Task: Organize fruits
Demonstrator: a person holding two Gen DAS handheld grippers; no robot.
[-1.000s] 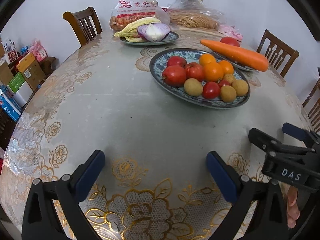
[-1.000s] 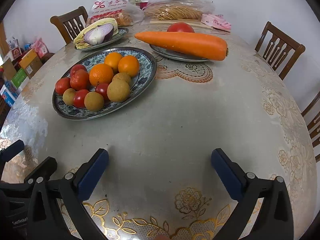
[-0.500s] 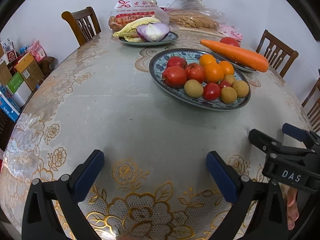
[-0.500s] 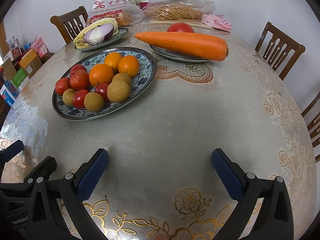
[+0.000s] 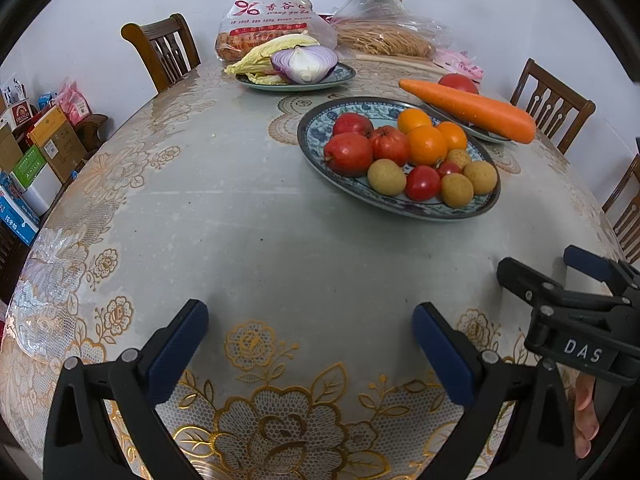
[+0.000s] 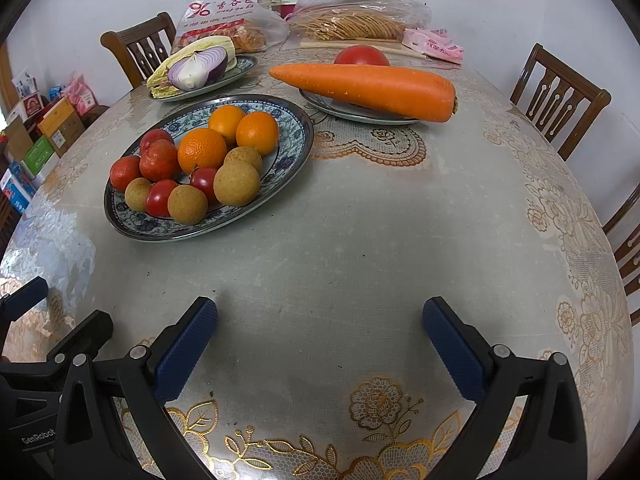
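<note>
Both the left gripper [image 5: 310, 344] and the right gripper [image 6: 320, 340] hover wide and empty over the desk [image 6: 360, 240], well short of the fruit plate [image 6: 292, 160].

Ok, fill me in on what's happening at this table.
A person holds a two-finger gripper in each hand over a lace-patterned table. Both the left gripper and the right gripper are open and empty, hovering short of the food. The fruit sits piled on a blue patterned plate: oranges, red fruits and small tan round fruits. Behind it, a carrot lies across another plate. Nothing has been picked up yet.
</note>
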